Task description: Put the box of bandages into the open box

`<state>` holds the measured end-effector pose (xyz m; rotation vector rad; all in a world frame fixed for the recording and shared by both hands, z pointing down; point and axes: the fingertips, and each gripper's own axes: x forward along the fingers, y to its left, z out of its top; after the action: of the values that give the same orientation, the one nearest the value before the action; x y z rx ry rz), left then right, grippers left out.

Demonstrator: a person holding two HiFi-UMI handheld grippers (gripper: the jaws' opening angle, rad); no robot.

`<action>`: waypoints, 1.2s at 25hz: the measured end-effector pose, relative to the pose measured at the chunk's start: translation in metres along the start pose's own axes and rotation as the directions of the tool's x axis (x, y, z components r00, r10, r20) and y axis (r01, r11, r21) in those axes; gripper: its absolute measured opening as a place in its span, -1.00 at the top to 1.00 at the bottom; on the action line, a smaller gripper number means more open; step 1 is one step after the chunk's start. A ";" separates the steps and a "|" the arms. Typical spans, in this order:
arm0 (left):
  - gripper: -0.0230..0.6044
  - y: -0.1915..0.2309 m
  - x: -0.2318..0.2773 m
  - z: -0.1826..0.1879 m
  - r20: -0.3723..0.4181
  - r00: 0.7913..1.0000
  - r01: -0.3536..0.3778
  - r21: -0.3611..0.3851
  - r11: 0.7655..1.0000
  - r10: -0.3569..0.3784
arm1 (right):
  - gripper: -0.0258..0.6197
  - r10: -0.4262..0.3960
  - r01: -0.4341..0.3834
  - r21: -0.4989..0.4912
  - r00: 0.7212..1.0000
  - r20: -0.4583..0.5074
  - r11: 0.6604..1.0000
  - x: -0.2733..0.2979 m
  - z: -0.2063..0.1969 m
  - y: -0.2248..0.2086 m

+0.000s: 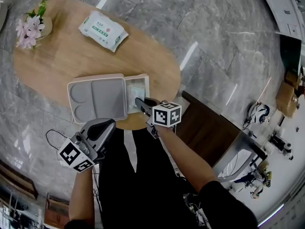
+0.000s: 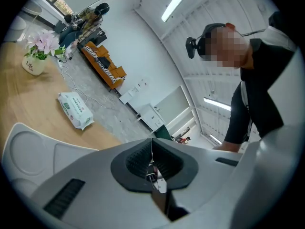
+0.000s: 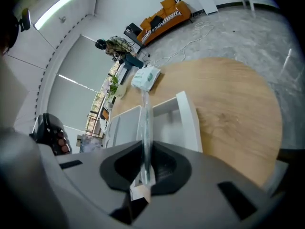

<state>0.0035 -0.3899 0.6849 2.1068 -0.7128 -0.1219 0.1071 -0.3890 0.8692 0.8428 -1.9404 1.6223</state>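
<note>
At the far left of the oval wooden table (image 1: pixel 71 56) stands a flower pot (image 1: pixel 33 25), and a pack of wipes (image 1: pixel 103 29) lies further along the far side. Nearer the person, the left forearm (image 1: pixel 81 194) reaches straight forward from the body. It holds the left gripper (image 1: pixel 110 124) just off the table's near edge, nose aimed up toward the open box (image 1: pixel 146 82). In the left gripper view its jaws (image 2: pixel 152 151) are pressed together with nothing between them.

The open box sits at the near edge of the table. Its lid (image 1: pixel 102 99), with moulded recesses, is folded out flat to the left and the tray is on the right.

The box of bandages (image 1: pixel 135 93) is a thin, pale, see-through pack that shows inside the outline of that tray in the head view. Whether it touches the tray floor cannot be told. Its long axis runs away from the person, from the right gripper's nose toward the far side of the table. In the right gripper view it appears edge-on as a narrow upright strip (image 3: pixel 145 123) pointing roughly at the pack of wipes.

The right forearm (image 1: pixel 186 161) comes in from the lower right, bare and angled up to the left. It brings the right gripper (image 1: pixel 141 104) to the tray's near end with its marker cube turned upward. Its jaws (image 3: pixel 145 166) stand at a narrow gap, clamped on the near end of the box of bandages
</note>
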 end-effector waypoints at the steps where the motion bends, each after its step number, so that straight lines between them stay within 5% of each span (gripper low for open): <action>1: 0.87 -0.001 0.002 0.000 -0.001 1.000 0.004 -0.001 1.000 -0.004 | 0.82 -0.014 0.014 0.007 1.000 -0.004 1.000 0.002 0.000 -0.001; 5: 0.87 -0.001 0.005 -0.004 -0.006 1.000 0.012 -0.008 1.000 -0.012 | 0.82 -0.062 0.062 0.062 0.998 -0.011 0.996 0.012 0.001 -0.007; 24: 0.87 -0.014 0.010 -0.016 -0.013 0.998 0.059 -0.038 0.998 -0.059 | 0.80 -0.149 0.146 -0.035 0.984 -0.102 0.989 0.043 -0.007 -0.008; 30: 0.87 -0.016 0.011 -0.017 -0.017 0.998 0.065 -0.035 0.997 -0.066 | 0.52 -0.181 0.174 -0.077 0.977 -0.109 0.982 0.043 -0.007 -0.009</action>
<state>0.0259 -0.3761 0.6845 2.0958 -0.6269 -0.1496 0.0829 -0.3897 0.9068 0.8505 -1.7758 1.4611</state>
